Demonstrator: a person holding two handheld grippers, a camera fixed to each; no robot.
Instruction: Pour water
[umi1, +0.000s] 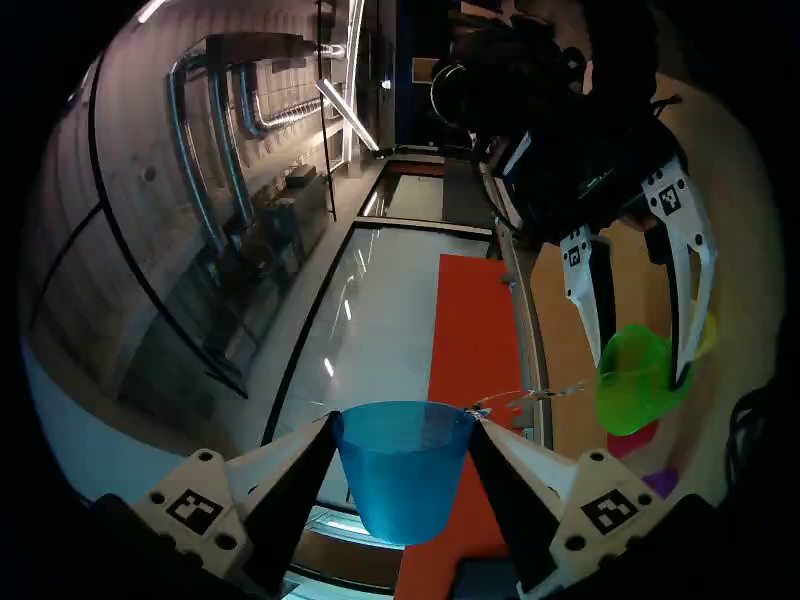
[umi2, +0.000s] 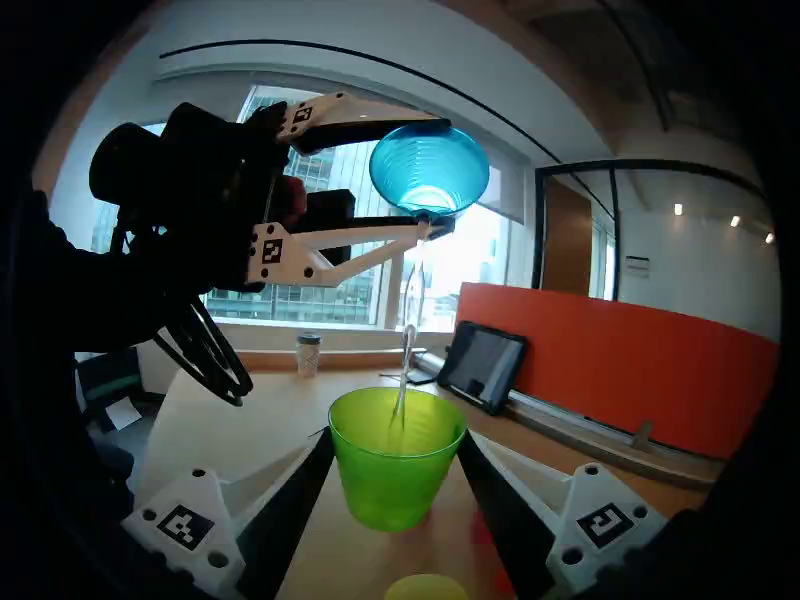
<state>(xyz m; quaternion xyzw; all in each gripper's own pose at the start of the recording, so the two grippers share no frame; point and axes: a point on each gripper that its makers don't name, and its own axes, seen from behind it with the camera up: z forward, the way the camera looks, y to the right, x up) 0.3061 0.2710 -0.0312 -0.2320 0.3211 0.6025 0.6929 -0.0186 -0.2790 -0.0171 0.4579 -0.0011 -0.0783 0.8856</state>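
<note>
My left gripper (umi1: 402, 470) is shut on a blue cup (umi1: 403, 468), which lies tipped on its side. In the right gripper view the same blue cup (umi2: 428, 168) hangs high between the left gripper's white fingers (umi2: 345, 255), its mouth turned down. A thin stream of water (umi2: 408, 330) falls from it into a green cup (umi2: 395, 468). My right gripper (umi2: 395, 480) is shut on that green cup and holds it upright. In the left gripper view the green cup (umi1: 635, 378) sits between the right gripper's fingers (umi1: 590, 295) at the right.
A wooden table (umi2: 240, 420) lies below, with a paper cup (umi2: 308, 353), a tablet (umi2: 482, 366) and a yellow cup (umi2: 425, 588) at the bottom edge. An orange partition (umi2: 640, 350) runs along the right. Windows stand behind. A dark sleeve (umi2: 60, 300) fills the left.
</note>
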